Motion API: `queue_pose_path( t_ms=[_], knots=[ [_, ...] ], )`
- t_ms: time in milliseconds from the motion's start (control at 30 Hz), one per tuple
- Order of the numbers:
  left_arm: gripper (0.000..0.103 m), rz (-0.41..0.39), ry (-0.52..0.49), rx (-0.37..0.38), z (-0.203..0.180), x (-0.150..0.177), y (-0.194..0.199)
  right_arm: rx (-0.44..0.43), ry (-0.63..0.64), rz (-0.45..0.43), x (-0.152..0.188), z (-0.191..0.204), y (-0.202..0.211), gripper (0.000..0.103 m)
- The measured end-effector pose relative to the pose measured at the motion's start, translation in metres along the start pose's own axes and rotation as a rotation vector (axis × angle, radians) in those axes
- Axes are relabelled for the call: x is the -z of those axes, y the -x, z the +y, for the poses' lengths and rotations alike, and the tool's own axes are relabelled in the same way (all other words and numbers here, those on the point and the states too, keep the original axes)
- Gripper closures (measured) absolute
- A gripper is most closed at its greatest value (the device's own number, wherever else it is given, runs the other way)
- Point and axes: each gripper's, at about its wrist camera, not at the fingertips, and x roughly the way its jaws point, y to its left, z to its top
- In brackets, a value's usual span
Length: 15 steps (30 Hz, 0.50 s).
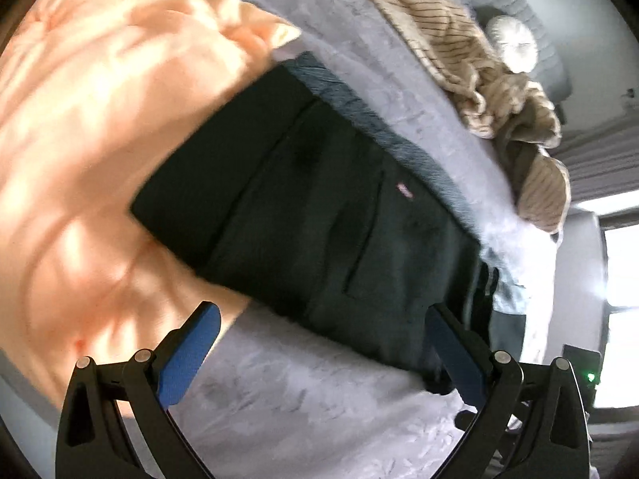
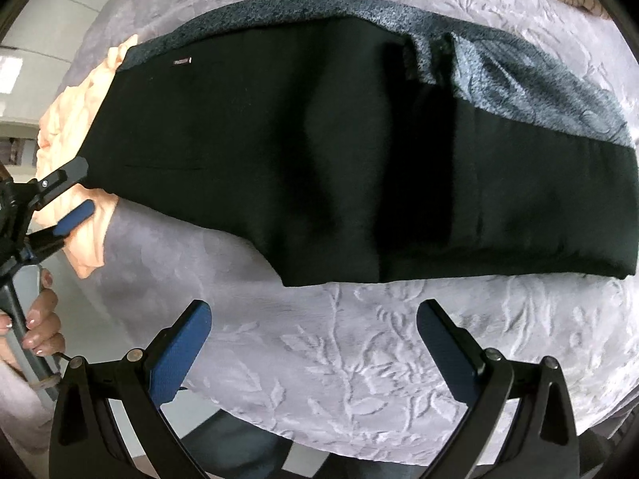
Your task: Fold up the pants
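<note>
Black pants (image 2: pixel 339 151) lie flat and long on a lilac embossed bedspread (image 2: pixel 359 359), on top of a blue-grey patterned garment (image 2: pixel 539 80). In the left wrist view the pants (image 1: pixel 319 207) run diagonally, a small pink label near their upper edge. My left gripper (image 1: pixel 323 331) is open, its right finger at the pants' near end; it also shows in the right wrist view (image 2: pixel 78 189), open at the pants' left end. My right gripper (image 2: pixel 313 327) is open and empty, just short of the pants' near edge.
A peach garment (image 1: pixel 100 139) lies under and beside the pants' left end. A beige striped blanket (image 1: pixel 479 80) is bunched at the far side of the bed, with a round white cushion (image 1: pixel 511 42) behind. A bright window (image 1: pixel 619 279) is at right.
</note>
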Motion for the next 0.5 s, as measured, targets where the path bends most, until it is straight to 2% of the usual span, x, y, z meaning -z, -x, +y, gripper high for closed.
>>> queue_pose_path(
  t_ms=[367,500],
  knots=[
    [0.0,-0.012,0.085,0.071,0.013,-0.019,-0.031,-0.029,0.011,0.002,-0.001,0.007,-0.007,0.001],
    [0.0,-0.046,0.086,0.068,0.001,-0.023,-0.021,-0.038,0.005,0.008,-0.001,0.01,-0.01,0.001]
  ],
)
